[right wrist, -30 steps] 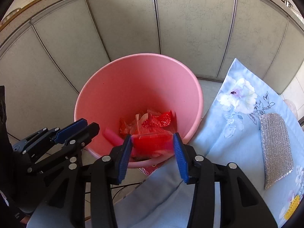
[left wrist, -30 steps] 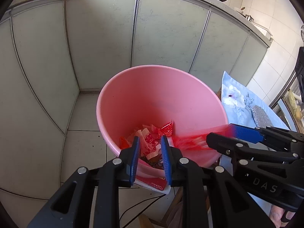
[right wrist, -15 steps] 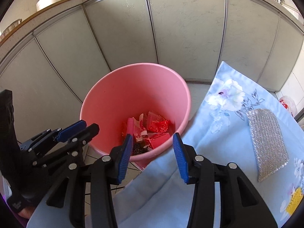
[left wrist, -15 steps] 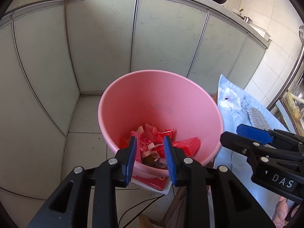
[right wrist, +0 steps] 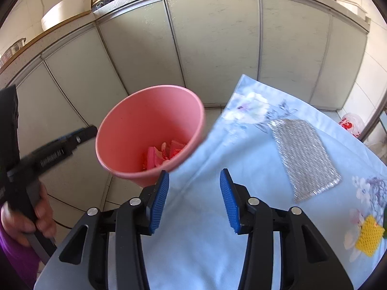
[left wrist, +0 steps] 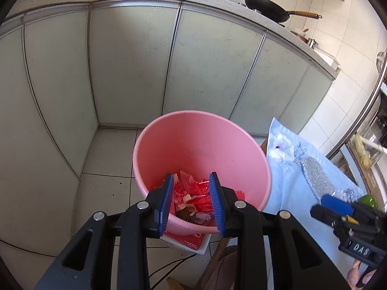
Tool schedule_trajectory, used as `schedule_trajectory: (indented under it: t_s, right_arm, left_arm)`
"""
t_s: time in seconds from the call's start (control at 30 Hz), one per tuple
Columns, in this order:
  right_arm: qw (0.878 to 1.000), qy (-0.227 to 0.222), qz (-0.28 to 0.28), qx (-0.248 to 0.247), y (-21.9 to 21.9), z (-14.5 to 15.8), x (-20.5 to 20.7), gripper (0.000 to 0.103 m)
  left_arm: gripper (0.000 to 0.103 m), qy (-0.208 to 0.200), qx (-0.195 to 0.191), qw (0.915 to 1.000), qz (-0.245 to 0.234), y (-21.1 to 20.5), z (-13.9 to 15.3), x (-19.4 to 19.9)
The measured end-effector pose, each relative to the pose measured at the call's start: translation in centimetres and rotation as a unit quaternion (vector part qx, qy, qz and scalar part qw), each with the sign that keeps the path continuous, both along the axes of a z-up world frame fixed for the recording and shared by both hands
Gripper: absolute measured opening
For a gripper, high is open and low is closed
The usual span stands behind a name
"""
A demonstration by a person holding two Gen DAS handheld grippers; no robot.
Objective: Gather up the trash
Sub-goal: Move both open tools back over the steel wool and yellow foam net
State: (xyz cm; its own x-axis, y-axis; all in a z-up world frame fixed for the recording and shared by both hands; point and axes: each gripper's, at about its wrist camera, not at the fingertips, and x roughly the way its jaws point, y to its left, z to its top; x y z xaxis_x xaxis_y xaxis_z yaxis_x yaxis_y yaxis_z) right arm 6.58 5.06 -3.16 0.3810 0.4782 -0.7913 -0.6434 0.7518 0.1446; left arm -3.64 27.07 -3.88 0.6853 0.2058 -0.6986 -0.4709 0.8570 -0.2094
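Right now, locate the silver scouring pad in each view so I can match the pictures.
Left wrist view: scouring pad far right, on the blue cloth.
Right wrist view: scouring pad right of centre, on the same cloth.
Shared landmark: pink bucket, left of the pad in both.

Red and white wrappers (left wrist: 193, 198) are heaped at the bottom of an upright pink bucket (left wrist: 200, 145) on the floor.
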Motion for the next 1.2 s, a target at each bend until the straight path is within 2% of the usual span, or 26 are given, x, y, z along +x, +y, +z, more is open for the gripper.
schedule_trajectory:
  t_s: [0.1,0.4,0.8,1.0,1.2]
  right_arm:
    - [1.0,-0.004,-0.008,-0.004,-1.6,-0.2,-0.8,0.045]
    - [0.999,-0.003,-0.051,-0.017,-7.5,-1.5,-2.6,0.045]
    - [0.988,-0.004,-0.154,0.002,-17.3,-1.5,-2.4,0.045]
    - [0.979,-0.006,-0.202,0.016,-21.6,-1.6,-1.6,0.045]
    - [0.971,-0.011,-0.238,0.021,-25.0,-1.9,-0.7,0.045]
  left_arm:
    - [0.036,-0.006,-0.006,1.0,-0.002,-0.1,0.4,-0.1]
    - [0.039,-0.009,0.007,0.9978,-0.065,-4.5,1.5,1.4]
    - [0.039,0.003,-0.002,0.9835,-0.181,-14.0,1.6,6.4]
    - [0.039,0.006,-0.019,0.9797,-0.199,-16.9,1.1,10.1]
    - [0.039,0.023,-0.03,0.98,-0.195,-18.4,-1.3,14.5]
